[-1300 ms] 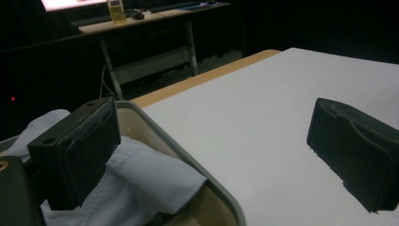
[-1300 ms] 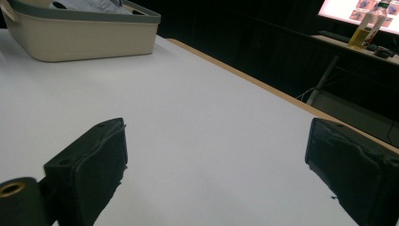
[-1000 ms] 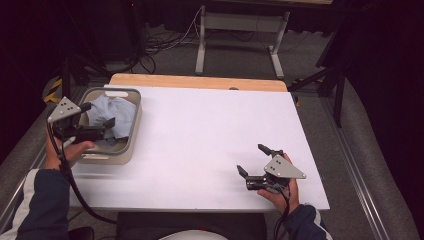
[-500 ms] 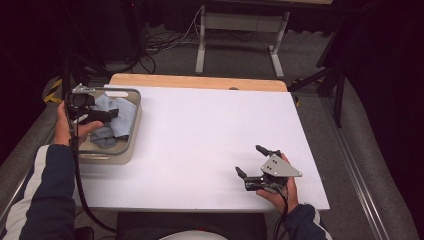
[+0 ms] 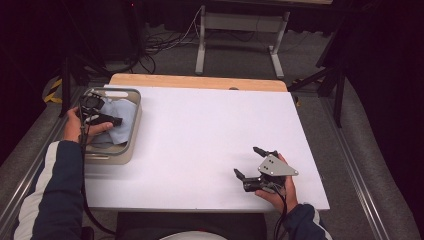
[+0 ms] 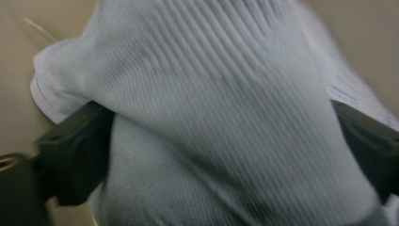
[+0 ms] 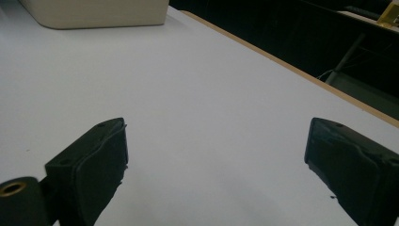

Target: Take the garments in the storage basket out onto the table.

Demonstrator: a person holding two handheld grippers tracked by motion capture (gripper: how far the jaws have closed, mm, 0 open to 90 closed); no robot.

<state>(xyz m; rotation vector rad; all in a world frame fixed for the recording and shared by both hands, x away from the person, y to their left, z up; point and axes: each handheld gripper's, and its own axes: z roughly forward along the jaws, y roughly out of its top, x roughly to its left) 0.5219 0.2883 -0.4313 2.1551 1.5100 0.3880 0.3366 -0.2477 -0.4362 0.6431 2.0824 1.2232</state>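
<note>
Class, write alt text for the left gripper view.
Ribbed pale blue cloth lies close before the camera, draped between the left gripper's two black, widely parted jaws. Beige basin wall shows behind it.

High view looks down over the table point(image 5: 200, 130) — gripper views sit low; the right's shares the basin point(image 7: 94, 12)

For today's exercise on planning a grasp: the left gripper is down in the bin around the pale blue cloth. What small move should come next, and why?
Probably close the left gripper: its jaws stand wide apart, with the pale blue ribbed cloth bulging between them inside the beige plastic bin. The right gripper waits open over the white table.
</note>
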